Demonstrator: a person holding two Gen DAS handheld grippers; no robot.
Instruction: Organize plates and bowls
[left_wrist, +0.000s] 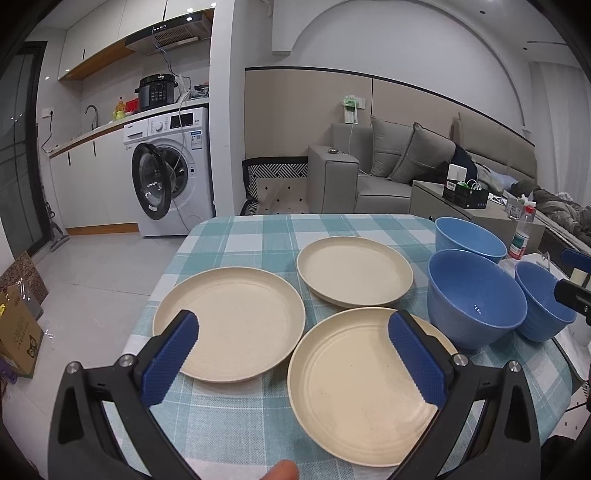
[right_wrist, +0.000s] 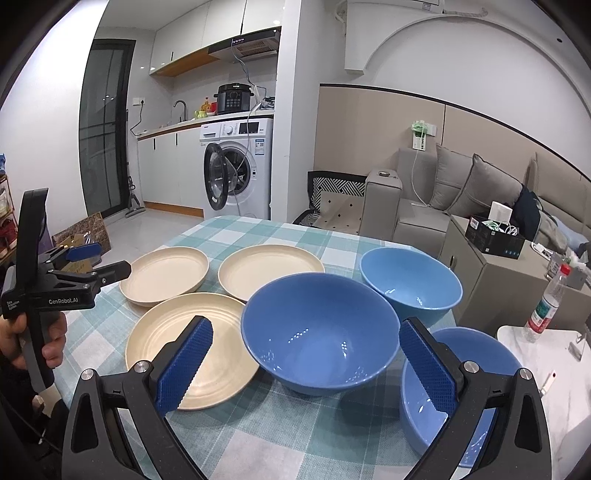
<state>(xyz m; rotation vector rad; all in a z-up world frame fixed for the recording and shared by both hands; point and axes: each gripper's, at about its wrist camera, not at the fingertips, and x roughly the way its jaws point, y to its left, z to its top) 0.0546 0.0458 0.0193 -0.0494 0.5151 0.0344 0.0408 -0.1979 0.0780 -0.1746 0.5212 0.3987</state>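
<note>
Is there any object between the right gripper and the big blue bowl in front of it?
No. The open right gripper faces the big blue bowl directly; nothing visible lies between them on the checked tablecloth.

Nearest bowl (right_wrist: 436, 413) — behind fingers (right_wrist: 428, 369)

On the table (left_wrist: 229, 236) before you, three plates (left_wrist: 229, 328) lie in a cluster at left (one nearest you, two behind it), none touching. Three bowls (right_wrist: 319, 332) stand to their right, the middle one just beside the near plate (right_wrist: 192, 347). A bottle (right_wrist: 546, 306) stands farther right, off the table.
</note>
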